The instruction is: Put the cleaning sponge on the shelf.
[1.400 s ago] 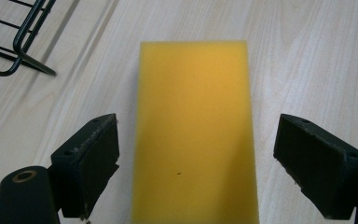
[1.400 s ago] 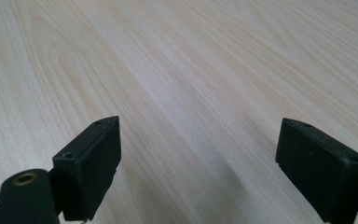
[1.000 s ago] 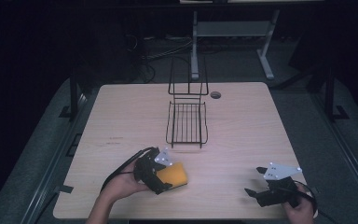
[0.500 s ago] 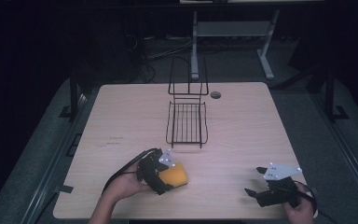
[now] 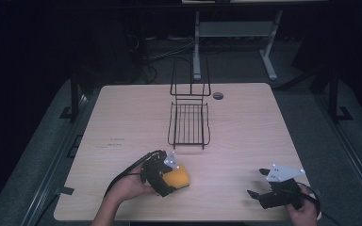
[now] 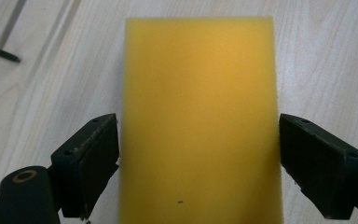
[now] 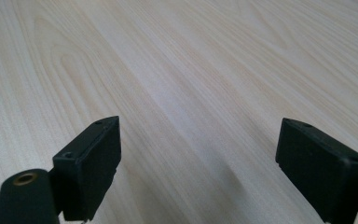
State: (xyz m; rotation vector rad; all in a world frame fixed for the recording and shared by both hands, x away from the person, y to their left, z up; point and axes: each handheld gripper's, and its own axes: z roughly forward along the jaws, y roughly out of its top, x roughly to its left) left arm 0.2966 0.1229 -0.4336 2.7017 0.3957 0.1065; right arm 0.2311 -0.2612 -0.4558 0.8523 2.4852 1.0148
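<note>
The work looks to be at its very start: the yellow sponge (image 6: 199, 121) lies flat on the table (image 5: 122, 117), near the front edge and left of its middle, and it is not yet gripped or lifted. The left gripper (image 5: 169, 176) stands over it with its jaws spread wide, one on each long side of the sponge. In the left gripper view the left jaw sits just beside the sponge's edge and the right jaw stands a little apart from the other edge, so neither presses the foam in. What remains, as a judgement, is to close on the sponge, raise it, and carry it somewhere; the black wire rack (image 5: 189, 123) standing at the table's middle toward the far edge seems the likely place, though nothing confirms that.

The person's left hand (image 5: 125, 188) comes in from the front edge and holds its gripper angled forward and to the right, low over the sponge. The right gripper (image 5: 259, 186) rests near the front right corner, well apart from the sponge and the rack, held by the right hand (image 5: 304, 212); its jaws are also spread wide with nothing between them, just bare wood beneath in the right gripper view
</note>
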